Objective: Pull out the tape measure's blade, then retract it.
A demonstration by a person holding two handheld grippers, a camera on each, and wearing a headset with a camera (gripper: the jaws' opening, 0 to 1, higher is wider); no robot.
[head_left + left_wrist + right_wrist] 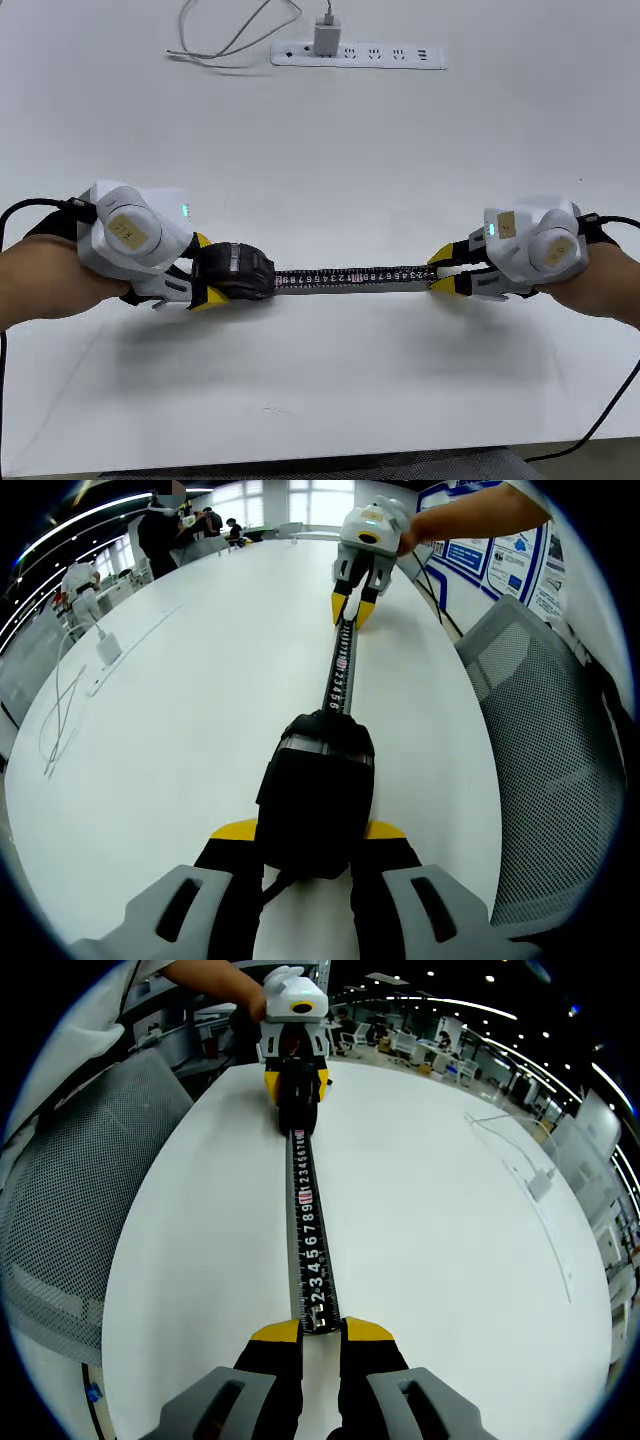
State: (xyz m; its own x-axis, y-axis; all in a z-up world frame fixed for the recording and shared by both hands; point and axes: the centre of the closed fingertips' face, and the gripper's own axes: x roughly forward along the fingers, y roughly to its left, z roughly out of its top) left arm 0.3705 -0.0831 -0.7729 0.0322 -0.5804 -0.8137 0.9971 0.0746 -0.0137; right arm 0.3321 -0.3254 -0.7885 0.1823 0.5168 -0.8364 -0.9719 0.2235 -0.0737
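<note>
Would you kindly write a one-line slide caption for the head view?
The left gripper clamps the black tape measure case while the right gripper holds its extended blade across the white table.

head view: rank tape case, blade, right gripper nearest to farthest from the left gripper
1. tape case, clamped by the left gripper.
2. blade, stretching right from the case.
3. right gripper, pinching the blade's far end.

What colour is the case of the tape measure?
The case is black; the left gripper view shows it best.
</note>
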